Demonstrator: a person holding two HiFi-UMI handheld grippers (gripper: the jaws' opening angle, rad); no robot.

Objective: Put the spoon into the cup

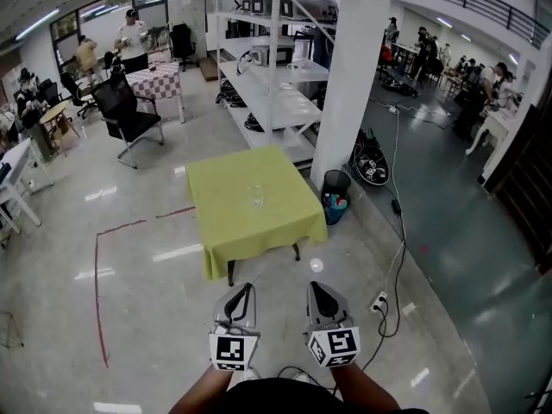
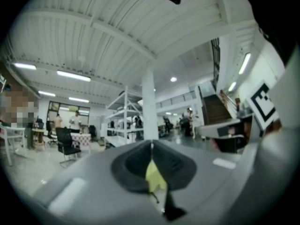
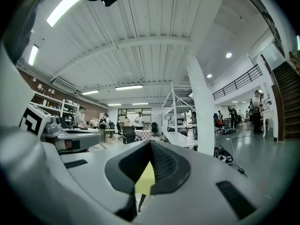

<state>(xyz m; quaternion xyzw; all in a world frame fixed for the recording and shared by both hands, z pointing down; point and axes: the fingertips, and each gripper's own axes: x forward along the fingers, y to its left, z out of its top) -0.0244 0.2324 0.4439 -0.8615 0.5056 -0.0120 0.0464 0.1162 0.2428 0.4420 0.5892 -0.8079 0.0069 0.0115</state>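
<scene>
A small table under a yellow-green cloth (image 1: 250, 222) stands a few steps ahead in the head view. On its middle sits a clear cup (image 1: 256, 198); the spoon is too small to make out from here. My left gripper (image 1: 246, 293) and right gripper (image 1: 317, 291) are held level side by side, well short of the table. Both are shut with nothing between the jaws. In the left gripper view the left gripper (image 2: 151, 146) has its jaws meeting, with a sliver of the cloth (image 2: 153, 177) below. The right gripper (image 3: 151, 144) looks the same, showing the cloth (image 3: 145, 182).
A white pillar (image 1: 354, 76) and white shelving (image 1: 276, 84) rise behind the table. A black bin (image 1: 335, 188) stands at the table's right corner. Cables (image 1: 392, 257) and a power strip (image 1: 379, 301) lie on the floor at right, red tape (image 1: 99, 291) at left. A black office chair (image 1: 125, 115) stands far left.
</scene>
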